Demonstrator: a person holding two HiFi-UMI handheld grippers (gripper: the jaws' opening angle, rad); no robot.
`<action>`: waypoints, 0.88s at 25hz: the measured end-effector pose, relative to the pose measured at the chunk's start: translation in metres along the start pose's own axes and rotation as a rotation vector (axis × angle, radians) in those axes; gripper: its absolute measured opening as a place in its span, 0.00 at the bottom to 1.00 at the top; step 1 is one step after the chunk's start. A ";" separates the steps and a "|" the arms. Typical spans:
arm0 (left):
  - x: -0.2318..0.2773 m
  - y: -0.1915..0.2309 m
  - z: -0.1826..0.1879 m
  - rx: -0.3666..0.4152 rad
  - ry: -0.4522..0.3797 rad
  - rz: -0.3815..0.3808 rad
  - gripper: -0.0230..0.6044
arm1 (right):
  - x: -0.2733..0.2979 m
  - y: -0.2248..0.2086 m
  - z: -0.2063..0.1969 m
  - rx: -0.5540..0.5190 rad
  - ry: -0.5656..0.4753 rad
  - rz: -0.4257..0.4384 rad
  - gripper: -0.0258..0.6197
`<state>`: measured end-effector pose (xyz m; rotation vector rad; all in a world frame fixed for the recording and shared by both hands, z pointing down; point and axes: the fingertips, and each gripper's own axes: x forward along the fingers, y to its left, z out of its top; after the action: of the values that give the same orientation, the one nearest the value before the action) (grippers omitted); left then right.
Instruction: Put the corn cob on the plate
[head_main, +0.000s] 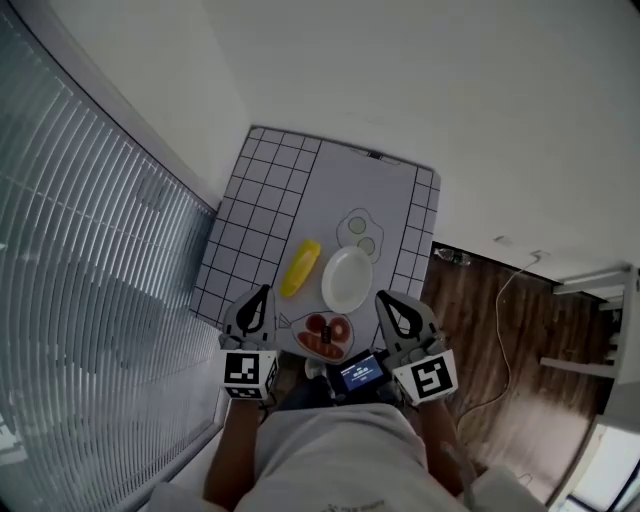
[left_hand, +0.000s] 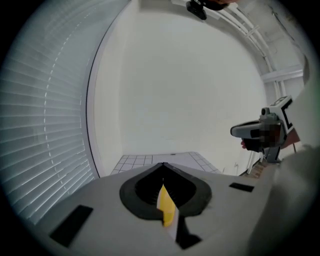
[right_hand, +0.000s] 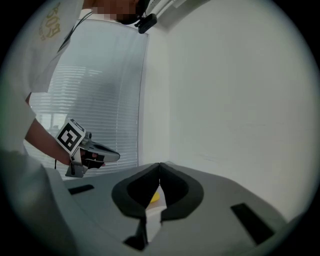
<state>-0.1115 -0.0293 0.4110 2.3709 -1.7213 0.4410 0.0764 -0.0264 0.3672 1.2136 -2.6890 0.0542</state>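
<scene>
Left tongs (head_main: 263, 292) and right tongs (head_main: 383, 298) hover pinched together, empty, near the counter's (head_main: 330, 190) edge. Corn cob (head_main: 301, 268) lies just beside the white plate (head_main: 346, 279).

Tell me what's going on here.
A person holds a left claw and a right claw over the near edge of a small table. Both claws are shut and empty. The corn cob lies on the table beside the empty white plate, not yet picked up.
</scene>
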 end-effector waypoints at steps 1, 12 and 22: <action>0.002 0.001 -0.003 0.014 0.016 0.006 0.05 | 0.006 0.000 -0.002 -0.016 0.009 0.017 0.05; 0.031 0.006 -0.037 -0.005 0.102 -0.036 0.05 | 0.066 0.018 -0.046 -0.114 0.201 0.154 0.05; 0.046 0.014 -0.080 -0.053 0.180 -0.103 0.05 | 0.114 0.035 -0.079 -0.163 0.311 0.196 0.05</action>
<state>-0.1221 -0.0501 0.5016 2.2923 -1.5070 0.5661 -0.0112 -0.0782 0.4673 0.8167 -2.4738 0.0458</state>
